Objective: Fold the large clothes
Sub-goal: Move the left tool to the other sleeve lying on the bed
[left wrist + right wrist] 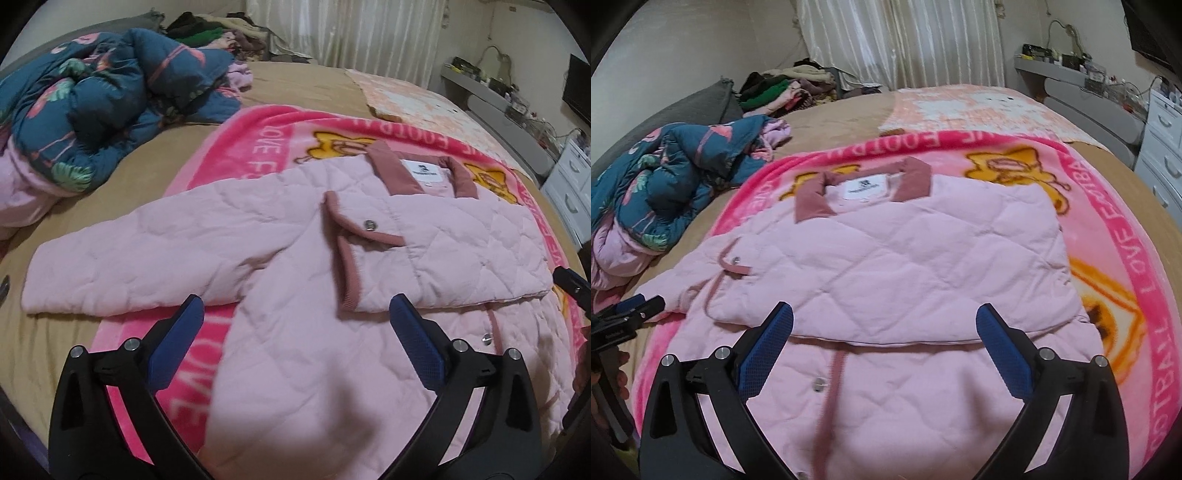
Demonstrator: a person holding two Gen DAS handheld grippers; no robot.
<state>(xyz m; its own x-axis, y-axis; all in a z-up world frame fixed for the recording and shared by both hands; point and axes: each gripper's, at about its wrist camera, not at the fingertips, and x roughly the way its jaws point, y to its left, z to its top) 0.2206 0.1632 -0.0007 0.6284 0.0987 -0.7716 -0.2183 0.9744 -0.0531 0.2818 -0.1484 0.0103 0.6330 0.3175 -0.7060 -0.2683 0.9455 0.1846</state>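
With both the left gripper (295, 306) and right gripper (884, 314) spread empty, the pink jacket's (923, 251) folded sleeve at 12 o'clock could spring open unpinned.

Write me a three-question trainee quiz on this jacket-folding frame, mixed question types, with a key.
1. True or false: the left gripper is clamped on the pink quilted jacket.
2. Which sleeve already lies folded across the jacket's front? A) the one on the right gripper's side B) the one on the left gripper's side C) both
3. Fill in: the jacket lies on a pink ____ printed with cartoon bears.

Key:
1. False; its jaws stand open above the jacket, nothing between them.
2. A; the other sleeve is spread out sideways.
3. blanket
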